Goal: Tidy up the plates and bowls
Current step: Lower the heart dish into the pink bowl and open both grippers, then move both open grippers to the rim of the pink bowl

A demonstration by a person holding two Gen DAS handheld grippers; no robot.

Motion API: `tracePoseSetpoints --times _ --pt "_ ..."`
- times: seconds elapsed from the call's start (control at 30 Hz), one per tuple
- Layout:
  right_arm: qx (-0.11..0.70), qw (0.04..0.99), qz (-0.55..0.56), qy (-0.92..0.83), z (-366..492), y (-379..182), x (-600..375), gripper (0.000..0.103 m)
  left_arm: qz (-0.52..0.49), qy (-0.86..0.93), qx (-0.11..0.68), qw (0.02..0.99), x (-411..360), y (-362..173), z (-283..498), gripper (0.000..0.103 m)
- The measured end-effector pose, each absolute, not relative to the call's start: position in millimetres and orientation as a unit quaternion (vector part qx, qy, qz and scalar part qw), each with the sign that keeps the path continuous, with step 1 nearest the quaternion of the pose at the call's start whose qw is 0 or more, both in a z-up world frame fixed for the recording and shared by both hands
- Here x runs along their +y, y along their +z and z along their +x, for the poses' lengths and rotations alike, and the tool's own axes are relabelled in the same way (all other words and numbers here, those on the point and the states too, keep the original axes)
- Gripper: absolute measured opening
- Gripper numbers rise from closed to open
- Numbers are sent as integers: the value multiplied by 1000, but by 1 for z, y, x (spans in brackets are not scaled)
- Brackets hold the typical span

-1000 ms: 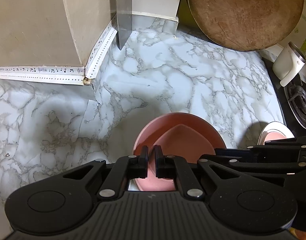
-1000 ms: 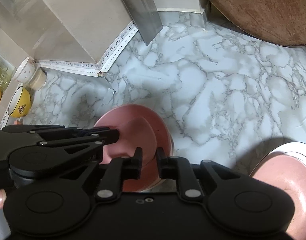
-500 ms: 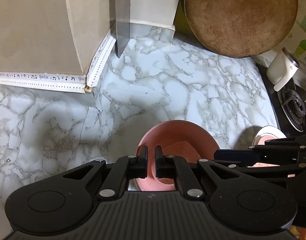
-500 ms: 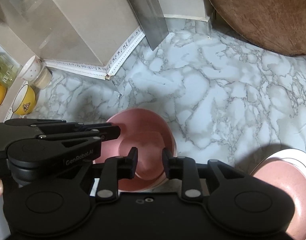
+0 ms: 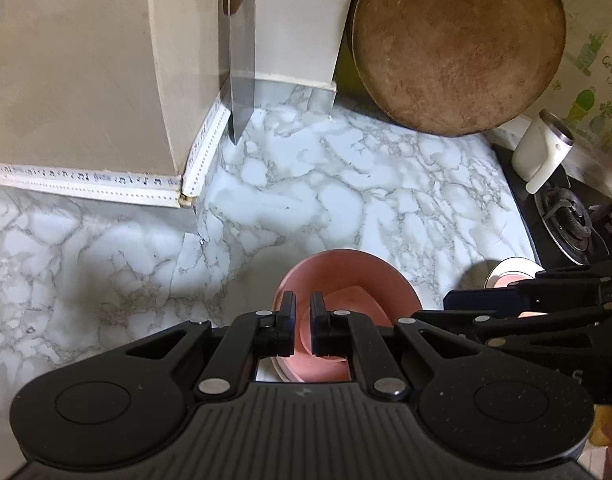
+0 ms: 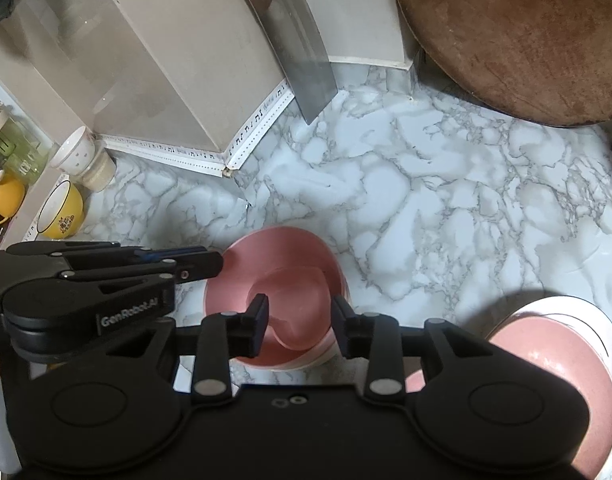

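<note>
a pink bowl (image 6: 282,280), set on the marble counter (image 6: 445,200), is seen below the opening, empty right gripper (image 6: 300,320) and the left gripper (image 5: 302,314), whose jaws are held together.

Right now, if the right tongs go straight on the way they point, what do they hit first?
Most likely the pink bowl: it sits directly beyond the right tongs, whose jaws are opening with nothing gripped. Depth is hard to read through the fisheye, so the gap is unclear.
</note>
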State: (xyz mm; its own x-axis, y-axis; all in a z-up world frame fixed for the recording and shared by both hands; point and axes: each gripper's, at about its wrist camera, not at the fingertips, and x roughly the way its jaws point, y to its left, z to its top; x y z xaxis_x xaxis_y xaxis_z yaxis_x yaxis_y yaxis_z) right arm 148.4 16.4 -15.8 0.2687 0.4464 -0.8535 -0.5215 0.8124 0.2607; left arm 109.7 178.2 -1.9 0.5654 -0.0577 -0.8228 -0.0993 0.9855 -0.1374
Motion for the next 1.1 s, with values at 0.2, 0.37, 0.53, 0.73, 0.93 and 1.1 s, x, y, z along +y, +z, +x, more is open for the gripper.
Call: tracePoseSetpoints --times 0.2,0.37,0.53,0.73,0.93,1.1 --pt "508 803 -31 309 136 -9 9 42 -85 5 451 888 179 8 96 7" --pt "497 810 -30 311 126 -5 5 46 -88 -2 440 894 180 14 83 7" --pt "489 815 -22 311 119 -4 -1 54 -87 1 428 900 181 17 71 8" --pt "471 824 -23 314 110 -4 -4 72 -89 10 419 904 183 15 60 29" --pt "464 833 -27 299 117 -9 -6 81 -100 26 403 909 190 11 53 72" --pt "476 834 -18 278 134 -22 -6 83 -119 48 417 900 196 -1 62 73"
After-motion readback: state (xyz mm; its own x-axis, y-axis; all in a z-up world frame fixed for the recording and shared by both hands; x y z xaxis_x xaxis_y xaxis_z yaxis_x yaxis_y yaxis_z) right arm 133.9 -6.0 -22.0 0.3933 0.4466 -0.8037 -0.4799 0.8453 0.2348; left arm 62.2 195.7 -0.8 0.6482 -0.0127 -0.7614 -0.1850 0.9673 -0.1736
